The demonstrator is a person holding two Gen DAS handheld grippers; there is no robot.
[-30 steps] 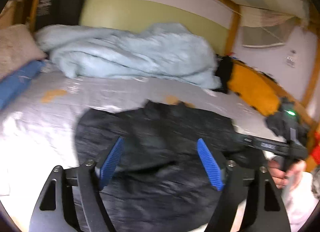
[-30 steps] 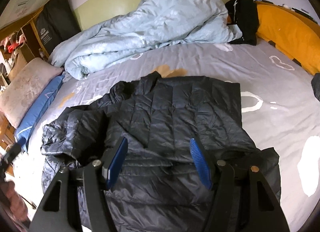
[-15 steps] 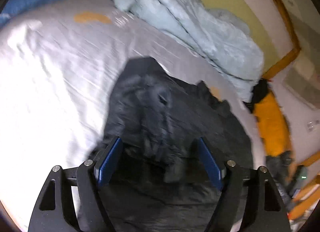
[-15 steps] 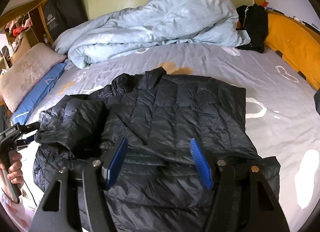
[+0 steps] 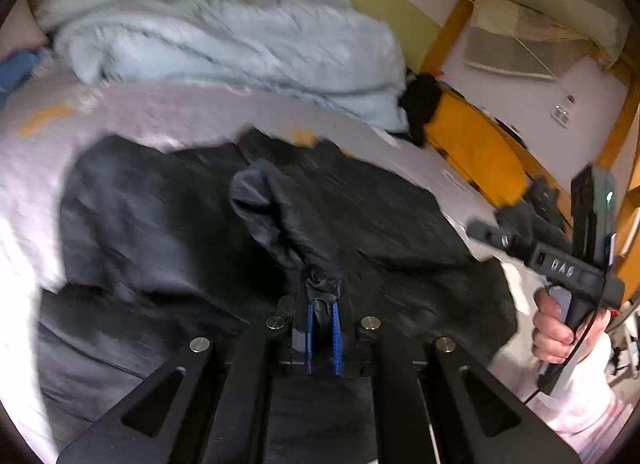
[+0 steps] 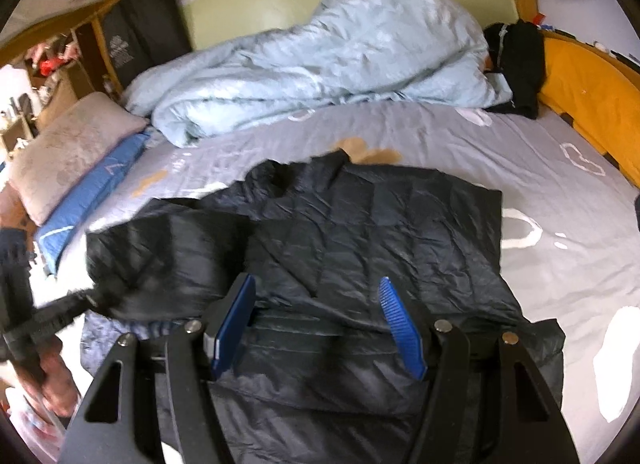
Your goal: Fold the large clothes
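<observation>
A black quilted jacket point(image 6: 380, 223) lies spread on the grey bed sheet point(image 6: 560, 183). My left gripper point(image 5: 322, 304) is shut on the end of the jacket's left sleeve point(image 5: 276, 215), and a bunch of dark fabric sticks up from between its blue pads. In the right wrist view that sleeve point(image 6: 160, 256) is pulled up off the bed, blurred, towards the lower left. My right gripper point(image 6: 316, 316) hovers open over the jacket's lower middle with nothing between its fingers. The hand point(image 5: 560, 328) that holds it shows at the right of the left wrist view.
A crumpled light blue duvet point(image 6: 320, 63) fills the back of the bed. A beige pillow point(image 6: 68, 151) and a blue one point(image 6: 92, 199) lie at the left. An orange padded rail point(image 6: 588, 103) and a black garment point(image 6: 520, 59) are at the right.
My left gripper has shut on the sleeve end and raised it off the bed, and its view has swung back towards the duvet. The right gripper has barely moved.
</observation>
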